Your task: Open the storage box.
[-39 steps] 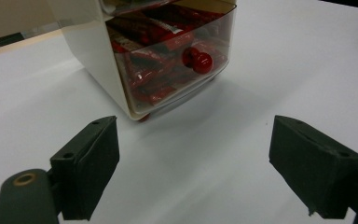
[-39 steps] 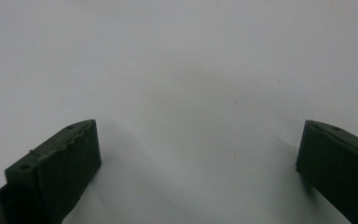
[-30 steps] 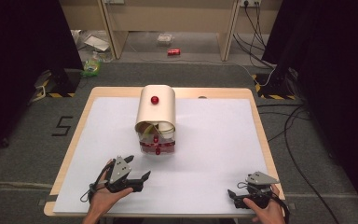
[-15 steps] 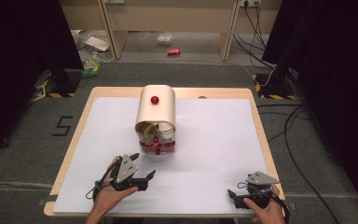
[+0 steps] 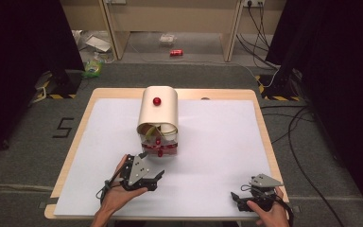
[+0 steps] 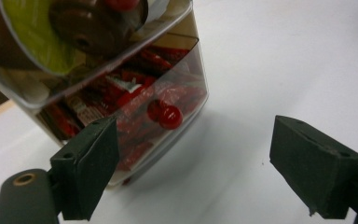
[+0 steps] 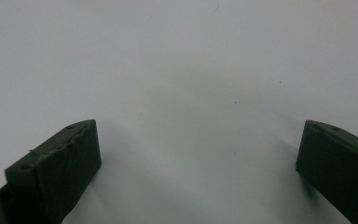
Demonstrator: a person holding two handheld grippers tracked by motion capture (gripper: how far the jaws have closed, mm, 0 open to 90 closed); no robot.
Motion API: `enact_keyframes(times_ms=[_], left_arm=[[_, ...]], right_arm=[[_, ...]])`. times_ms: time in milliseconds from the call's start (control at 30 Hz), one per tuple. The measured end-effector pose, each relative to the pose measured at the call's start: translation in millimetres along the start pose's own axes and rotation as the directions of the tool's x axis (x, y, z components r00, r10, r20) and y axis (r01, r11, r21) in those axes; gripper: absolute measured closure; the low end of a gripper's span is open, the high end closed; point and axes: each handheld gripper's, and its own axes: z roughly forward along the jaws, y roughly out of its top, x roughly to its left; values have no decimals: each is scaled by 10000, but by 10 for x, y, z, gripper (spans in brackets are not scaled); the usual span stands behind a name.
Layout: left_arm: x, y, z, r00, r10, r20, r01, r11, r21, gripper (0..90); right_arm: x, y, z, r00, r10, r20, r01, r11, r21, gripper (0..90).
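A cream round-topped box (image 5: 158, 113) with a red knob (image 5: 157, 100) on its top stands at the middle of the white table (image 5: 217, 142). Its clear front drawer (image 5: 161, 146) holds red packets (image 6: 135, 93) and has a small red knob (image 6: 170, 116). My left gripper (image 5: 157, 179) lies just in front of the drawer, pointing right, with its jaws open and nothing between them. In the left gripper view the left gripper (image 6: 196, 163) faces the drawer's knob from a short way off. My right gripper (image 5: 236, 197) rests open at the table's near right corner, over bare white surface (image 7: 191, 70).
The table's wooden edge (image 5: 264, 137) borders the white sheet. On the floor behind are a red can (image 5: 176, 53), a green bag (image 5: 92, 66) and cables (image 5: 283, 71) at the right. Wide bare table lies to the right of the box.
My left gripper has slid to the right and a little forward, closer to the drawer. The right gripper has stayed put.
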Motion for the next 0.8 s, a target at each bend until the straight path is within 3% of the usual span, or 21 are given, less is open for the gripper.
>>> enact_keyframes(times_ms=[200, 500, 633, 800], left_arm=[[6, 58, 73, 9985, 530, -161, -529, 9986, 57, 155], [2, 52, 154, 9948, 979, -275, -975, 9951, 155, 154], [-3, 42, 194, 9901, 1344, -416, -1336, 9908, 214, 155], [20, 42, 212, 9892, 1374, -503, -1370, 9905, 115, 162]], right_arm=[[2, -2, 0, 10000, 28, -9, -28, 10000, -7, 1], [1, -3, -2, 10000, 31, -17, -31, 10000, -1, 1], [2, -4, -2, 10000, 36, -15, -36, 10000, -9, 1], [1, -4, -2, 10000, 34, -19, -34, 10000, -13, 1]])
